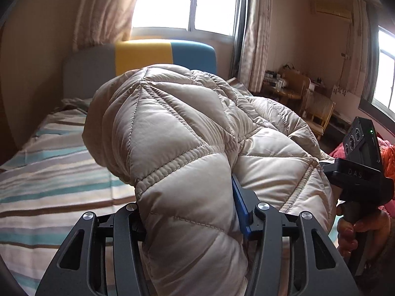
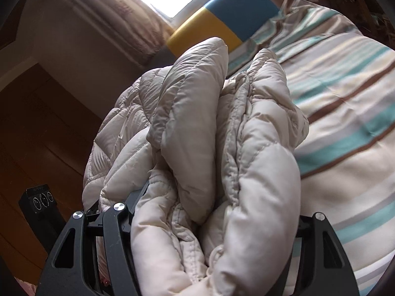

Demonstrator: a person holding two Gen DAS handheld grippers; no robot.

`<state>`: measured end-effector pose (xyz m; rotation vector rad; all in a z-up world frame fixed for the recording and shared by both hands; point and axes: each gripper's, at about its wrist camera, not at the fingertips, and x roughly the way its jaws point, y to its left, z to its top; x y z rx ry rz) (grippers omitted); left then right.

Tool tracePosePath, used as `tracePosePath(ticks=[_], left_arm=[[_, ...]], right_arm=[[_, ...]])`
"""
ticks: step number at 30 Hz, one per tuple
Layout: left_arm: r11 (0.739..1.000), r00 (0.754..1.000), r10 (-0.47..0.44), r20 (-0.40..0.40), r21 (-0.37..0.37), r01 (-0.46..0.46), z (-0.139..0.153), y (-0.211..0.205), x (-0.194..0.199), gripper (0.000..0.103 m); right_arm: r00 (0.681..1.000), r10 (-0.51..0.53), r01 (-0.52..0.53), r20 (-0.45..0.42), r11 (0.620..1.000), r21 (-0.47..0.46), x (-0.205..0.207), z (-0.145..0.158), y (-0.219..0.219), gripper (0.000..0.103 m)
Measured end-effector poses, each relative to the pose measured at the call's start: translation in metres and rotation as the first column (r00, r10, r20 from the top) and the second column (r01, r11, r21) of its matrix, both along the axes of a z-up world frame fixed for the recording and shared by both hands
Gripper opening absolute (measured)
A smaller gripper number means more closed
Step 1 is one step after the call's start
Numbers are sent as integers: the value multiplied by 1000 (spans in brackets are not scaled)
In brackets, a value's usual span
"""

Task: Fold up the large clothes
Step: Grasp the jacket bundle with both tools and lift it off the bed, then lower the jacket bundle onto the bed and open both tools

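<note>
A puffy beige quilted jacket fills the left wrist view, bunched up above the striped bed. My left gripper is shut on a thick fold of it. The blue pad of one finger presses into the cloth, and the other fingertip is buried. In the right wrist view the same jacket is gathered in thick folds. My right gripper is shut on that bundle, with both fingertips hidden by the padding. The body of the right gripper shows at the jacket's right end, held by a hand.
The bed sheet has teal, brown and cream stripes. A grey, yellow and blue headboard stands under a bright window with curtains. Wicker chairs and a cluttered table stand at the right. An orange-red cloth lies at the far right.
</note>
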<state>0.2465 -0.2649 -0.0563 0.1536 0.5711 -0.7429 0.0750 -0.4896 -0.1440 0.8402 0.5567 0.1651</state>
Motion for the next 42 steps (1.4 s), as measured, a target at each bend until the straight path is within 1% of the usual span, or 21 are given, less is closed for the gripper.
tracePosePath(ticks=[5, 10, 11, 14, 17, 20, 22, 23, 25, 27, 28, 30, 31, 32, 33, 35, 37, 40, 41, 42], left_arm=[[998, 998, 54, 35, -15, -54, 11, 39, 8, 51], [992, 992, 123, 43, -30, -121, 17, 81, 22, 51], [990, 990, 136, 43, -32, -134, 17, 91, 25, 51], [983, 982, 185, 42, -29, -184, 13, 118, 36, 51], [974, 973, 226, 36, -24, -226, 4, 151, 49, 51], [961, 961, 277, 13, -7, -277, -11, 181, 59, 51], [948, 947, 319, -23, -7, -320, -24, 203, 63, 51], [938, 937, 344, -54, -16, -345, -32, 216, 65, 51], [925, 921, 375, -107, -29, -380, -45, 234, 67, 53], [914, 908, 395, -139, -39, -404, -55, 247, 66, 59], [910, 903, 403, -147, -40, -412, -58, 250, 64, 61], [901, 893, 422, -155, -37, -432, -63, 253, 58, 73], [895, 888, 435, -151, -33, -444, -64, 253, 55, 77], [891, 884, 446, -144, -24, -453, -65, 252, 53, 85], [891, 883, 448, -140, -10, -454, -67, 250, 51, 88], [900, 890, 431, -151, -2, -436, -69, 247, 46, 89], [897, 887, 439, -144, 26, -440, -64, 231, 40, 89], [885, 884, 464, -62, 85, -458, -57, 214, 28, 90], [879, 884, 466, -24, 121, -460, -59, 205, 27, 90], [874, 883, 469, -4, 144, -463, -63, 201, 29, 91]], right_arm=[[998, 50, -49, 42, 998, -29, 14, 18, 32, 67], [992, 113, -110, 57, 992, -59, 44, 30, 72, 67], [990, 125, -121, 60, 990, -67, 57, 32, 85, 67], [987, 148, -144, 64, 988, -63, 79, 27, 113, 67], [981, 190, -187, 48, 981, -49, 107, 14, 148, 67], [972, 236, -235, 16, 971, -55, 130, -1, 176, 67], [965, 263, -262, -2, 962, -77, 143, -7, 194, 67], [962, 272, -271, -6, 958, -90, 149, -9, 200, 67], [956, 293, -292, -15, 947, -136, 158, -13, 216, 67], [953, 301, -302, -35, 936, -182, 165, -18, 223, 71], [954, 295, -299, -47, 933, -202, 166, -21, 227, 71], [961, 267, -275, -67, 934, -227, 170, -27, 228, 74], [967, 242, -253, -76, 938, -238, 168, -30, 226, 74], [972, 222, -236, -82, 940, -246, 178, -30, 220, 76], [979, 183, -201, -92, 944, -261, 176, -33, 214, 78], [984, 116, -149, -131, 949, -279, 170, -39, 205, 80], [982, 58, -108, -177, 952, -288, 153, -47, 201, 80], [982, 13, -84, -188, 925, -371, 140, -49, 202, 80], [983, 4, -79, -185, 914, -397, 137, -50, 200, 81], [981, -4, -76, -193, 911, -406, 136, -52, 202, 85]])
